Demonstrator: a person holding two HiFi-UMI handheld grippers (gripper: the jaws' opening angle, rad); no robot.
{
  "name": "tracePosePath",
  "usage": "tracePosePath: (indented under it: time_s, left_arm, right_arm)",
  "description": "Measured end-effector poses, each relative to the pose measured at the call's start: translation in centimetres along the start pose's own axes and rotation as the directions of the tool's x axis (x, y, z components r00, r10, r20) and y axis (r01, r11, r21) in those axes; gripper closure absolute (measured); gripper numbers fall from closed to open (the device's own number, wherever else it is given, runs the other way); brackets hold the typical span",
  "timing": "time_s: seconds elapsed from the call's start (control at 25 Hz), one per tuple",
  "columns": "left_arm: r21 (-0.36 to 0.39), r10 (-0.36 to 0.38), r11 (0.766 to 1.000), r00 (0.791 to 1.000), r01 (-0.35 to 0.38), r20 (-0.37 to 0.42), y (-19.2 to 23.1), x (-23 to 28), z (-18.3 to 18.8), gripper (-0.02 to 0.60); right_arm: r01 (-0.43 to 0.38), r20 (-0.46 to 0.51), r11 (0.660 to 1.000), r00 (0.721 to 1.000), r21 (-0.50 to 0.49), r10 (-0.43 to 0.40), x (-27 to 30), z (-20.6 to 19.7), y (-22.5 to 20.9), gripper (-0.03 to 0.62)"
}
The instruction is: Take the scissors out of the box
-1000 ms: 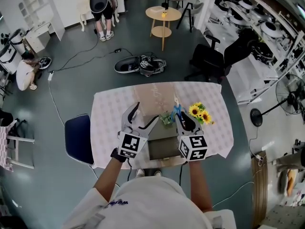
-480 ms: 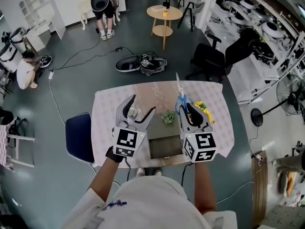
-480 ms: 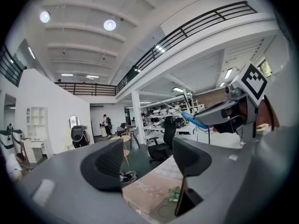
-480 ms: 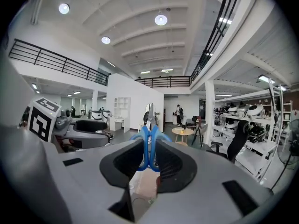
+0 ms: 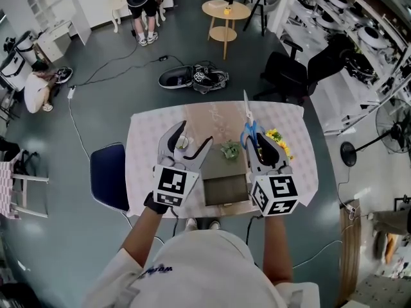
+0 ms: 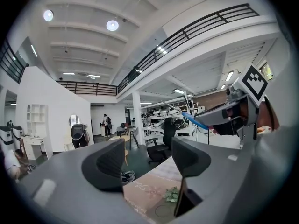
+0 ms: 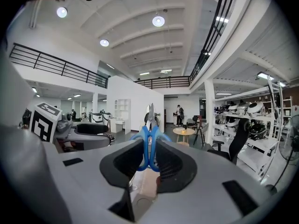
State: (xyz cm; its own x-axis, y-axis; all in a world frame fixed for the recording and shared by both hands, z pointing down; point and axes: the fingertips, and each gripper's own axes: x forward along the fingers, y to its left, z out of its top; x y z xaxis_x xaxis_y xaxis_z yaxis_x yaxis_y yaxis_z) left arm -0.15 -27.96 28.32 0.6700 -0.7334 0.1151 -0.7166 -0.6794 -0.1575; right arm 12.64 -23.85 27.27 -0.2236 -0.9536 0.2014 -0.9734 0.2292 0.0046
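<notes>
**A:** What is getting lost from sight here?

**B:** In the head view the box point(image 5: 225, 190) is sitting on the table point(image 5: 146, 156) between the two marker cubes point(image 5: 170, 188), and they are covering its near corners. The sunflowers point(image 5: 279, 138) are peeking out from behind the right gripper point(image 5: 255, 141), half hidden. A small round thing point(image 5: 182, 143) is showing from above inside the spread of the left gripper point(image 5: 194, 135), too small to name. A green sprig point(image 5: 230, 149) is lying just beyond the box.

**A:** And the scissors?

**B:** The scissors point(image 5: 250, 132) are being held up clear of the box, with the blades pointing away from the person. In the right gripper view the jaws are standing narrow and clamping the blue handles point(image 7: 148, 143), with the pads pressing on both sides. The lower ends of the loops are sinking out of sight between the pads.

**A:** What is the left one doing?

**B:** In its own view the left gripper point(image 6: 152, 160) is standing fairly wide. Its jaws have just been closing a little, and they are gripping nothing. Only the table is showing through the gap.
</notes>
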Motion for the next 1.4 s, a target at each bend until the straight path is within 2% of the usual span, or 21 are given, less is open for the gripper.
tracePosePath:
  time_s: [0.16, 0.28, 0.6, 0.8, 1.4]
  left_arm:
    - [-0.003, -0.011, 1.000, 1.000, 0.011, 0.009, -0.4, -0.3, -0.2, 0.287]
    - [-0.001, -0.028, 1.000, 0.999, 0.028, 0.017, -0.7, -0.6, 0.0, 0.381]
    - [-0.005, -0.049, 0.999, 0.998, 0.049, 0.037, -1.5, -0.8, -0.1, 0.484]
    - [-0.017, -0.052, 0.998, 0.997, 0.053, 0.049, -1.7, -0.9, 0.2, 0.574]
    - [-0.003, -0.070, 0.998, 0.997, 0.070, 0.031, -2.7, -0.7, 0.0, 0.578]
  right_arm:
    - [-0.004, 0.003, 1.000, 1.000, 0.003, 0.004, -0.2, -0.3, 0.4, 0.507]
    - [-0.007, 0.003, 1.000, 1.000, 0.009, 0.007, -0.3, -0.2, 0.6, 0.507]
    - [-0.013, 0.003, 1.000, 1.000, 0.008, 0.013, -0.6, -0.6, 1.0, 0.507]
    - [-0.012, 0.000, 1.000, 1.000, 0.004, 0.012, -0.8, -0.5, 1.0, 0.507]
    - [-0.017, 0.002, 1.000, 1.000, 0.000, 0.017, -1.1, -0.7, 0.7, 0.507]
